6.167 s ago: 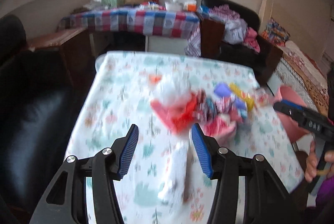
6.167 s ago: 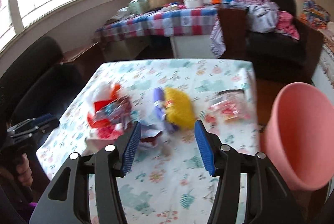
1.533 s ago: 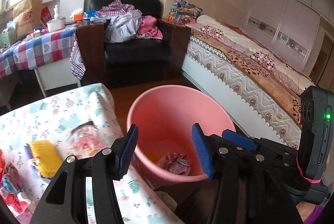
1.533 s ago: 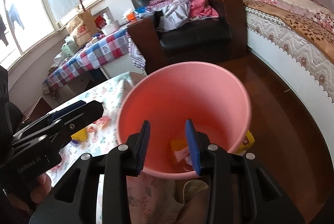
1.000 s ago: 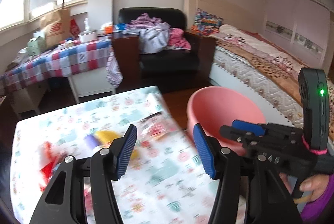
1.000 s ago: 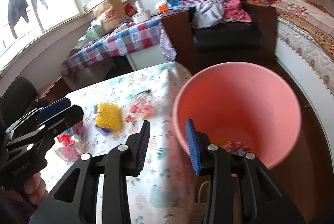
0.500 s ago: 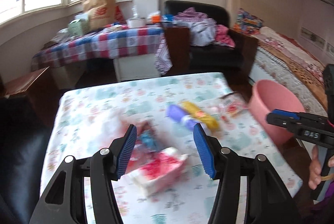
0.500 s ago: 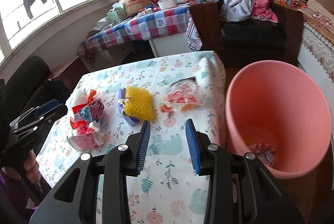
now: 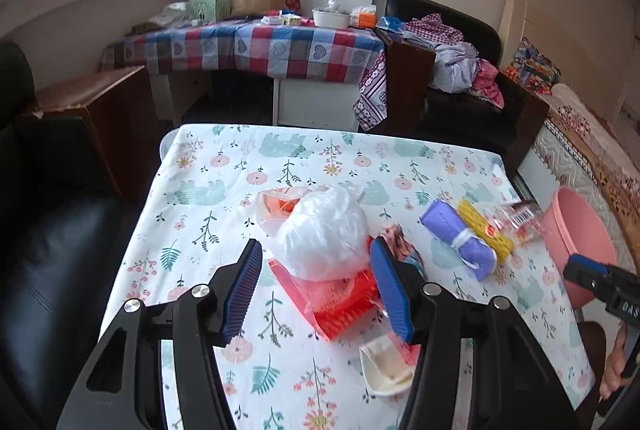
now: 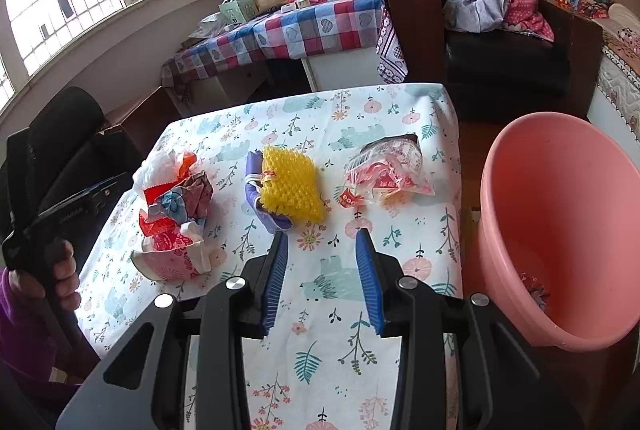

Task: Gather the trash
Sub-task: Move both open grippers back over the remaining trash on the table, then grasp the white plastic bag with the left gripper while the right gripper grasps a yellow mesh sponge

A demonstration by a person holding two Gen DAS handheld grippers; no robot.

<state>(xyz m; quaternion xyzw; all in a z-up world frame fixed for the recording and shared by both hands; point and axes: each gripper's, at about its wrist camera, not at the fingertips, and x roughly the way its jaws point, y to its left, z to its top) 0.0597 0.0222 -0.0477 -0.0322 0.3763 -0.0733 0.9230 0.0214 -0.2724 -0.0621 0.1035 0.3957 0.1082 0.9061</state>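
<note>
Counter (image 10: 400, 117) carries all loose trash | pink bin (image 10: 560, 230) off its right edge | I see left tool (image 9: 316, 286) spread, flanking white bag (image 9: 320, 230) on the red wrapper pile | right tool (image 10: 322, 274) spread, empty, near yellow sponge (image 10: 290, 189)

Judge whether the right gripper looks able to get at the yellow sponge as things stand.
Probably yes: the right gripper is open and empty, and the yellow sponge lies just ahead, slightly left, with only bare tablecloth between.
</note>
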